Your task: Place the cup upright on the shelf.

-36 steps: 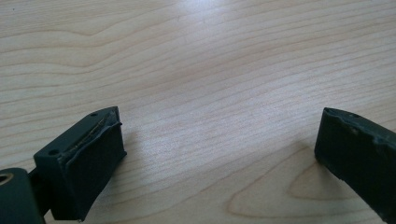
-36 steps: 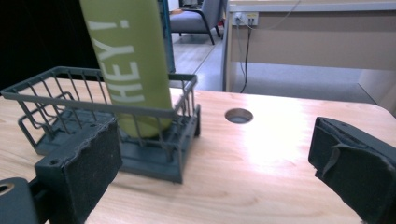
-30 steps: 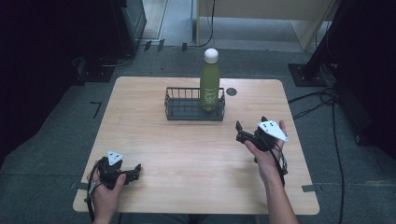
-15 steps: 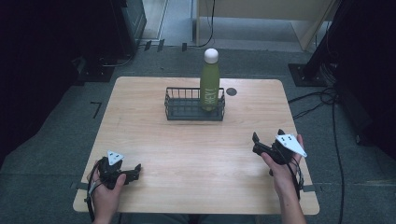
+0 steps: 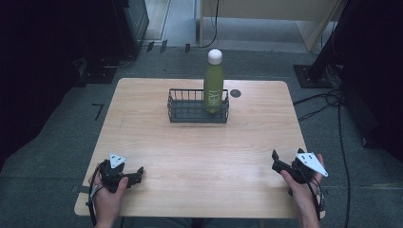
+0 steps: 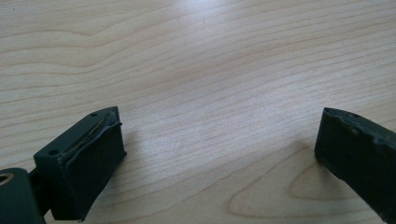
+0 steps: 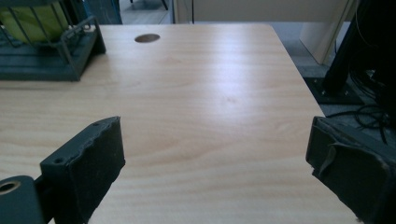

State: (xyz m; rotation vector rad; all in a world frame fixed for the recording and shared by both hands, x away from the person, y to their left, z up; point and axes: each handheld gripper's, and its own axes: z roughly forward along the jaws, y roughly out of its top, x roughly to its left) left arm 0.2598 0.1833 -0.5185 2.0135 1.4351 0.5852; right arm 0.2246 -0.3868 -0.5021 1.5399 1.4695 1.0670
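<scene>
Nearest the person, at about seven o'clock on the table [image 5: 199, 156], the left gripper [image 5: 138, 173] rests low over the bare wood, held in the left hand [image 5: 108, 194]; its jaws stand well apart with nothing between them, released, and the left gripper view confirms plain wood grain in the gap. At about four o'clock, near the table's right edge, the right gripper [image 5: 275, 160] sits in the right hand [image 5: 304, 187], grey three-cornered plate uppermost. Its jaws have just been closing a little, yet they stand wide apart and hold nothing; the right gripper view shows bare table between them. The middle of the table lies between the grippers and the goods. At twelve o'clock, well apart from both grippers, stands a dark wire basket [image 5: 190, 113]. Inside its right-hand end a green bottle [image 5: 213, 85] with a white cap stands upright, rising well above the rim. Just beside the basket, toward one o'clock, is a round dark cable hole [image 5: 235, 93] in the tabletop.
</scene>
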